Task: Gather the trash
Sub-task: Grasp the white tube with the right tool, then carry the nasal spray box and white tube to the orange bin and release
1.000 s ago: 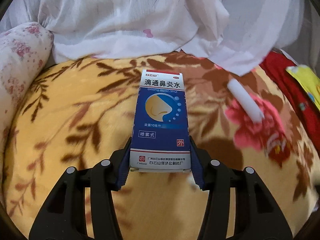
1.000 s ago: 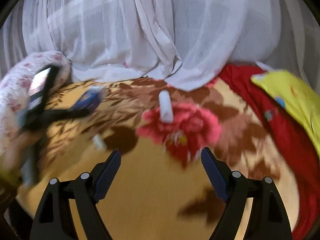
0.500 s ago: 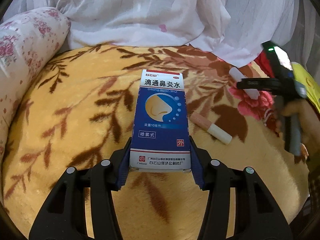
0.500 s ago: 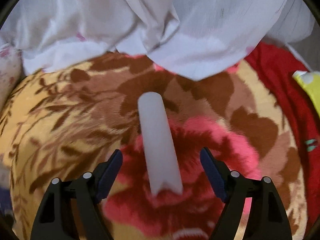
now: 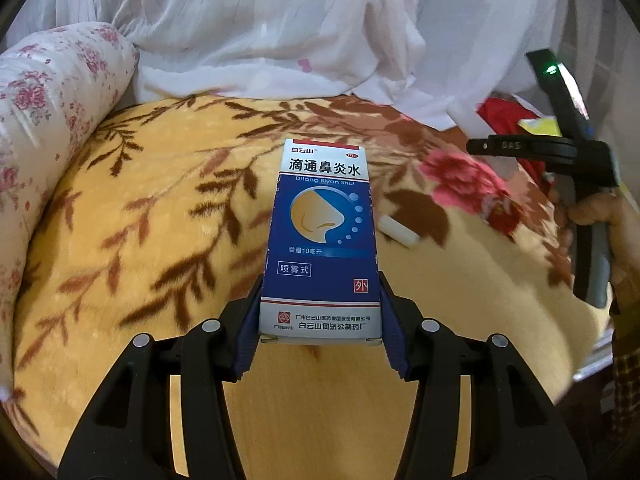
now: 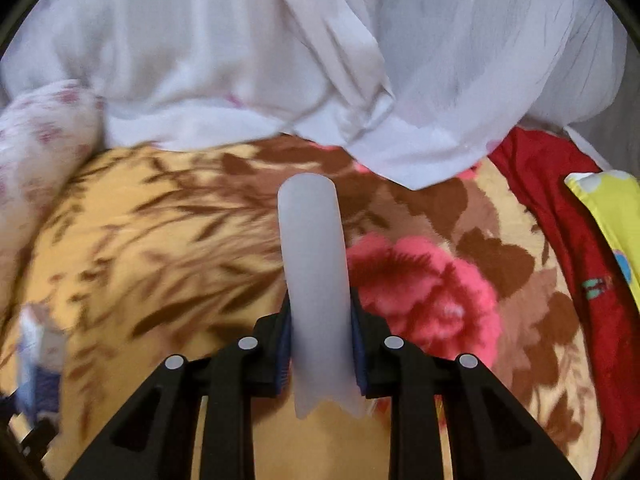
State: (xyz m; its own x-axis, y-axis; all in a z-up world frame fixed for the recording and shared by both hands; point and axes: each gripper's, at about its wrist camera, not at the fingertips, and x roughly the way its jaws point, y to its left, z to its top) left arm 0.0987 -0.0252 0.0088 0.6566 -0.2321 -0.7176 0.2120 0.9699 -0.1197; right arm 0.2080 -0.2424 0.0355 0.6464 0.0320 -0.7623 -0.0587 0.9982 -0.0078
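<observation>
While the left tongs (image 5: 320,320) pinch the blue box (image 5: 324,240) by its near end, the right tongs (image 6: 320,344), whose jaws have just been closing, clamp a white tube (image 6: 314,280) low on its length. Both pieces point straight forward along the fingers, clear of the blanket (image 5: 140,220). One small white stick (image 5: 398,230) lies on the blanket just right of the box, its long axis slanting across the view, between the two tools. No bin shows, so where the trash goes cannot be told.
</observation>
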